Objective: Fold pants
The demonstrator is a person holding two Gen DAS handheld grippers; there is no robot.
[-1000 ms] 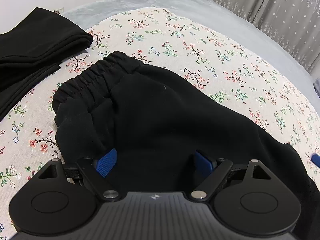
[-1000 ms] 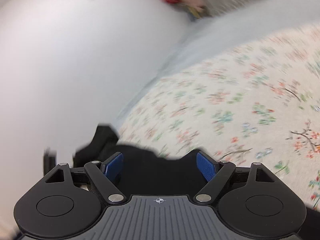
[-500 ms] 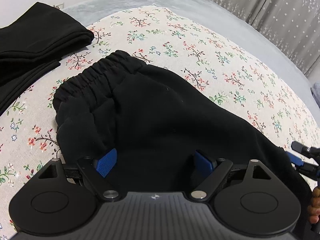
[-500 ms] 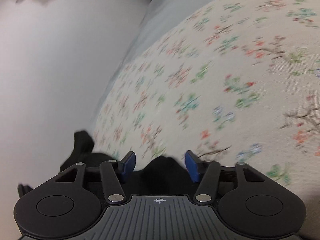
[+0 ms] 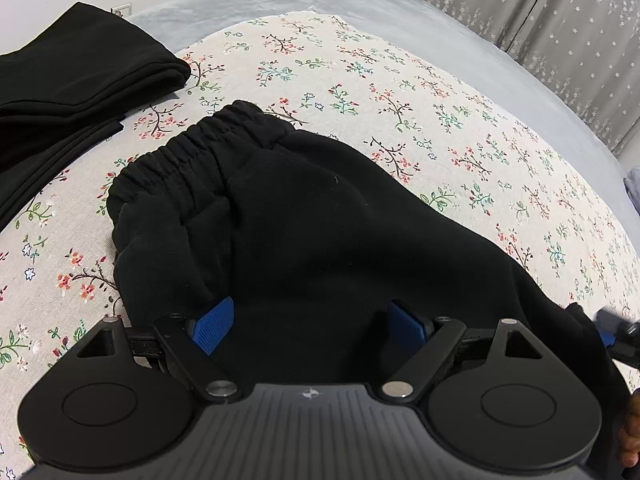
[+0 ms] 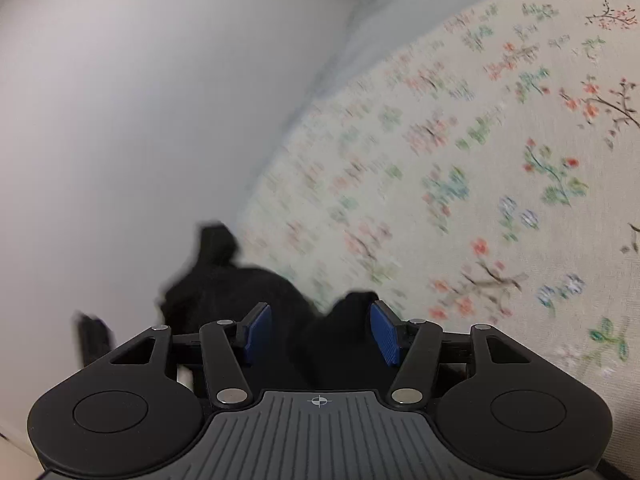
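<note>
Black fleece sweatpants [image 5: 320, 232] lie across the floral bedsheet [image 5: 440, 120], both claws released.
Left gripper [image 5: 308, 326] spreads over fabric; right gripper [image 6: 318, 330] straddles a leg end. Folded black garments [image 5: 72, 80] sit at ten o'clock.

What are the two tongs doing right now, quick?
Left tongs: open, spread over the black pants, gripping nothing.
Right tongs: open, with a bit of the pants between the fingers, not pinched.
</note>
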